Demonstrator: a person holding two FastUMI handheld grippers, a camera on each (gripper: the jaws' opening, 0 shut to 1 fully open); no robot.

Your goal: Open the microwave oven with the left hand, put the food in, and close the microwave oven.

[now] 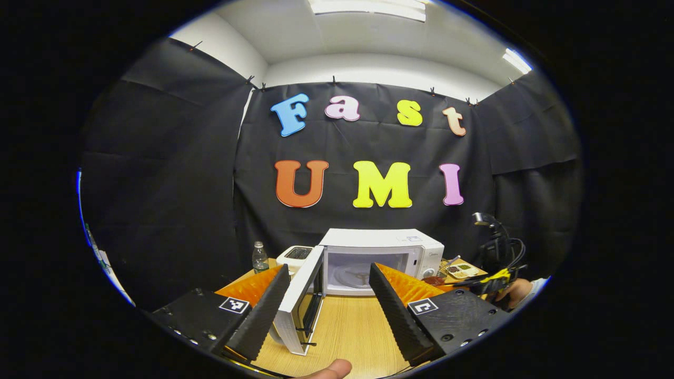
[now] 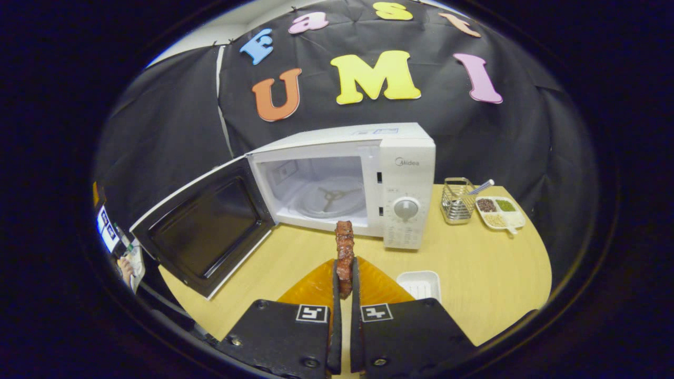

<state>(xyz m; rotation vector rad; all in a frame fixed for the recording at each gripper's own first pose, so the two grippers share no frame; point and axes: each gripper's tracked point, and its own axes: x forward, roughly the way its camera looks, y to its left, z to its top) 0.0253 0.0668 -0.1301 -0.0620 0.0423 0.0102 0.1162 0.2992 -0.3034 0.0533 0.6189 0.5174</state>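
Note:
A white microwave oven [image 2: 389,158] stands at the back of the wooden table [image 2: 474,263] with its door [image 2: 208,226] swung wide to the left and its cavity [image 2: 321,189] bare, a glass turntable inside. My right gripper [image 2: 345,281] is shut on a reddish-brown strip of food [image 2: 345,252], held upright above the table in front of the cavity. In the left gripper view the microwave [image 1: 384,247] sits ahead with the door [image 1: 303,300] edge-on between the fingers. My left gripper [image 1: 331,300] is open, holding nothing.
A small white tray [image 2: 419,285] lies on the table just right of my right gripper. Right of the microwave stand a wire basket [image 2: 456,202] and a divided dish of seasonings [image 2: 499,212]. A bottle [image 1: 259,257] and a toaster [image 1: 297,256] stand left of the microwave.

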